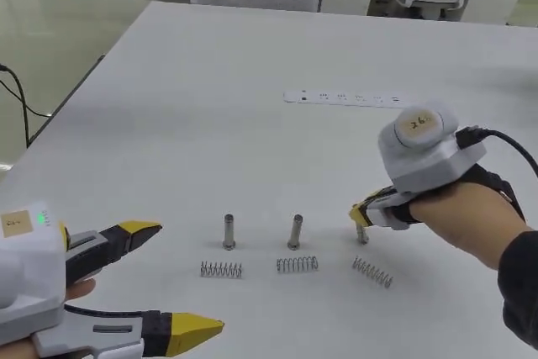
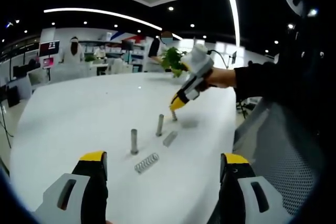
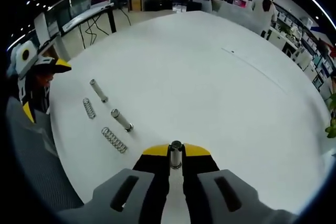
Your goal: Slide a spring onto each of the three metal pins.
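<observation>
- Across the white flat-topped workbench (image 1: 252, 81): wide bare surface, with the work kept in one row near the front edge, within reach of both hands. Judged a deliberate layout: one spring lying just in front of each pin.
- At near left: left gripper (image 1: 187, 277), grey body with black jaws tipped yellow. Jaws spread wide, grasping nothing, held low near the left end of the row. Judged to be standing by to fetch a spring.
- At right: right gripper (image 3: 176, 157), white-capped body with yellow jaw tips, reaching in from the right. Clenched on the top of the right-hand pin (image 1: 362, 235), a short cylindrical steel peg, upright, foot at the table. Probably gripped to steady or lift it so that a coil can pass over the end.
- Far back, well apart from the work: long white plastic power strip (image 1: 343, 97), lying flat, no evident part in the job.
- Standing free in the same row: left pin (image 1: 229, 231) and middle pin (image 1: 295, 231), same steel make, upright on flared feet, both bare.
- Smallest, lying on their sides: left spring (image 1: 221, 270), middle spring (image 1: 298, 265) and right spring (image 1: 372, 272), thin coiled steel wire, the right one skewed. None threaded yet; task judged at its very start.
</observation>
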Demonstrator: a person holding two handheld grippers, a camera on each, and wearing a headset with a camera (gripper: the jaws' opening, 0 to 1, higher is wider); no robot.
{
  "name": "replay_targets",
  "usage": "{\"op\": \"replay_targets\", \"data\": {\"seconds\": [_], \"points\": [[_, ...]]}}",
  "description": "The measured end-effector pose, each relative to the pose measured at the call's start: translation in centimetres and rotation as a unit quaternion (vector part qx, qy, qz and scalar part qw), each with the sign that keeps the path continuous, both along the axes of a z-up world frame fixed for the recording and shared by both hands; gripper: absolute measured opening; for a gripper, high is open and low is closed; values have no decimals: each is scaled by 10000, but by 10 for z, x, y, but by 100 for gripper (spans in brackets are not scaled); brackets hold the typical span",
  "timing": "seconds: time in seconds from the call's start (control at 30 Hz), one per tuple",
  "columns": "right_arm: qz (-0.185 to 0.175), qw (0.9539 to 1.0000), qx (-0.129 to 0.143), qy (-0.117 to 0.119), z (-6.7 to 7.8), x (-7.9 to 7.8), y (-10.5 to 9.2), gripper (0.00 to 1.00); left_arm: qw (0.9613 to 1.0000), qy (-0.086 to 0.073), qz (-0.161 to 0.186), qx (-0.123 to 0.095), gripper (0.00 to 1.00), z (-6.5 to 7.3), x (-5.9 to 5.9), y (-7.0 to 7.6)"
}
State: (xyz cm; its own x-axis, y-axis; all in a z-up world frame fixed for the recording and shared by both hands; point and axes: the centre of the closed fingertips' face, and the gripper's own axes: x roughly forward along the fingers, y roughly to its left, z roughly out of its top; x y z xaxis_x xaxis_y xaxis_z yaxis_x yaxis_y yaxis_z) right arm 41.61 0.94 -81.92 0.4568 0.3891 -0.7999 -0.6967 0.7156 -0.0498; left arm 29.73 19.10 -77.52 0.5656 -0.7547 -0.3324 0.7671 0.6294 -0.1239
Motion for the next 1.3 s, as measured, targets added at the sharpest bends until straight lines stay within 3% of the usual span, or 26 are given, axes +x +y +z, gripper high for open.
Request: {"op": "replay_targets", "data": {"seconds": [0.53,1.3], "points": [[-226,9993,292,51,1,-2,-6,5,10000,7,-37,7,85,0,0,-2],[-146,9993,337,-2,1,-7,-9,5,10000,-6,-44,23,85,1,-1,-2]]}}
